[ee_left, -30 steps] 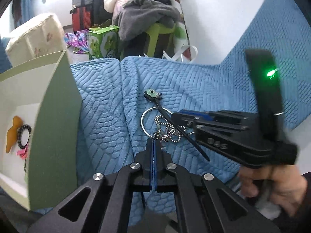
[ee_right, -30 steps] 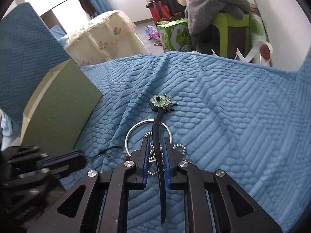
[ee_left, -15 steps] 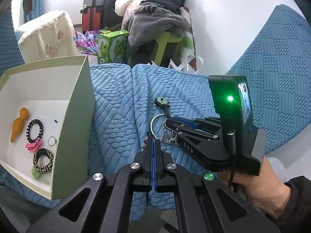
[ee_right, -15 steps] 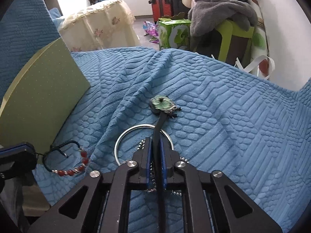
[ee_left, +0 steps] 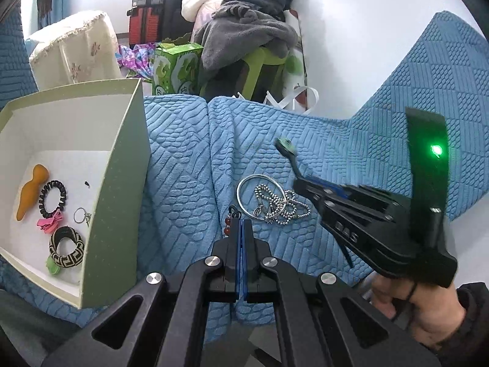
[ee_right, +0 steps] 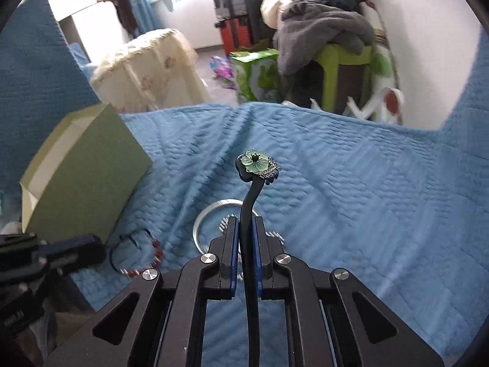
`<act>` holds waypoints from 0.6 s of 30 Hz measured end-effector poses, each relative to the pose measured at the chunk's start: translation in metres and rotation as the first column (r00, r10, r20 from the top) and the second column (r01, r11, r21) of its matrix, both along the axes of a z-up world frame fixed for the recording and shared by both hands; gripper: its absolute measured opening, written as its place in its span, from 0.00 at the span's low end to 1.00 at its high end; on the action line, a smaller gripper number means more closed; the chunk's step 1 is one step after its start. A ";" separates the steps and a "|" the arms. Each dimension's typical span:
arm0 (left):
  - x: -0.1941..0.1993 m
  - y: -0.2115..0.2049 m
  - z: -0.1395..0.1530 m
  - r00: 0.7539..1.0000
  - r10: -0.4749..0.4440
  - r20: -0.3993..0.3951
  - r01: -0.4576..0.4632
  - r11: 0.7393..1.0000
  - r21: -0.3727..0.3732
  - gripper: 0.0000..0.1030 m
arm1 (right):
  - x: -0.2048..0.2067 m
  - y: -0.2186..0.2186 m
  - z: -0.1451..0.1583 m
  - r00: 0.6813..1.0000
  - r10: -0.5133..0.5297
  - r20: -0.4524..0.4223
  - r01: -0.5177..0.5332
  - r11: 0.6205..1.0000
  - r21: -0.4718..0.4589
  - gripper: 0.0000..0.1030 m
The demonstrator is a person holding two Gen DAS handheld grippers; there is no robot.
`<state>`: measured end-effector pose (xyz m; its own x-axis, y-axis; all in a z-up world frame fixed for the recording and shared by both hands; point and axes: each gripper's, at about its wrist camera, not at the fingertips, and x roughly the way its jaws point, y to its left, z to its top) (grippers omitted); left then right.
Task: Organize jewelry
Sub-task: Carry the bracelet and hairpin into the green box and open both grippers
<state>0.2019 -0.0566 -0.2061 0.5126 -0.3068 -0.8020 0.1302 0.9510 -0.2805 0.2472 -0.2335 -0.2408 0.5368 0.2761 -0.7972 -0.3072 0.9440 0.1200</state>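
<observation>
Behind left gripper, half-hidden bracelet

right gripper clamped the hairpin & lifted it off the blanket.

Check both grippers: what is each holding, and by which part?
Right gripper: black hair stick, by mid-shaft. Left gripper: red-beaded cord bracelet, by its cord.

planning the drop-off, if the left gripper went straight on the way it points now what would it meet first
Probably the blue blanket just ahead of the left gripper, near the silver bangle and ball chain. The green box sits off to its left, though depth is unclear.
</observation>
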 end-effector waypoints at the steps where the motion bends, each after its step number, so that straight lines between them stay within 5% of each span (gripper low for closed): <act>1: -0.001 0.000 0.001 1.000 0.001 -0.002 -0.001 1.000 -0.002 0.00 | 0.000 0.000 0.001 1.000 -0.011 -0.011 0.011 1.000 0.005 0.06; 9: -0.008 0.000 0.023 0.999 -0.040 0.008 0.040 0.999 0.003 0.00 | -0.022 -0.021 0.024 0.989 -0.134 -0.059 0.137 0.989 0.059 0.06; 18: 0.010 0.022 0.072 0.998 -0.036 0.060 0.036 0.999 -0.009 0.00 | -0.018 -0.009 0.089 0.982 -0.187 0.009 0.185 0.976 0.119 0.06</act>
